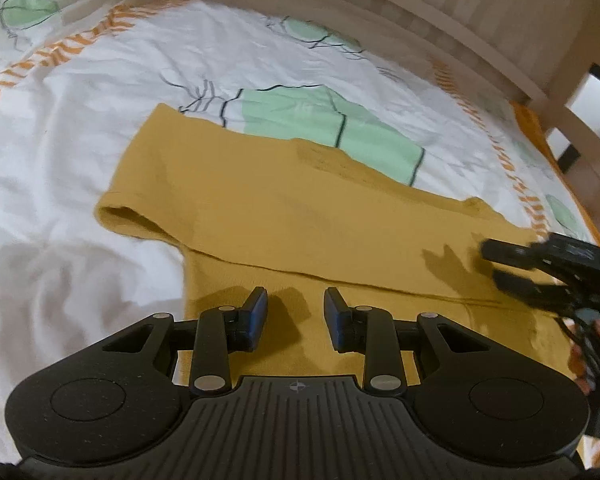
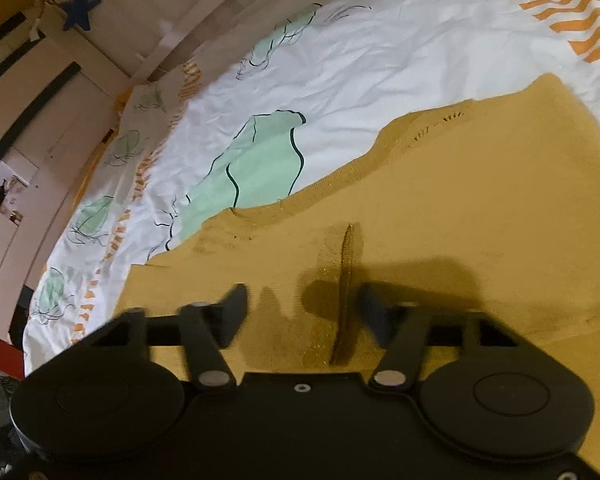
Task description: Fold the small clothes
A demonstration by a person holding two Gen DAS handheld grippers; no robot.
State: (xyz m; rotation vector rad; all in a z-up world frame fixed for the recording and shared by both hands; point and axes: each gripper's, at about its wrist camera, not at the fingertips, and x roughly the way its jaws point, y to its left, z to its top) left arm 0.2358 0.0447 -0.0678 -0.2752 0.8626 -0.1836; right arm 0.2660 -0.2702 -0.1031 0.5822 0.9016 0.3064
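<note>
A mustard-yellow small shirt [image 1: 284, 216] lies flat on the bed, one short sleeve [image 1: 132, 212] pointing left, a fold line running across its lower part. My left gripper [image 1: 296, 304] is open and empty, just above the shirt's near part. My right gripper [image 1: 496, 264] enters the left wrist view from the right, open over the shirt's right side. In the right wrist view the right gripper [image 2: 300, 300] is open and empty over the shirt [image 2: 460, 208], with a raised ridge of cloth [image 2: 345, 280] between its fingers.
The shirt lies on a white bedsheet [image 1: 100, 92] with mint-green shapes and orange stripes. A pale wooden bed rail [image 1: 440, 16] runs along the far side. A wall with a blue star [image 2: 80, 8] stands beyond the bed.
</note>
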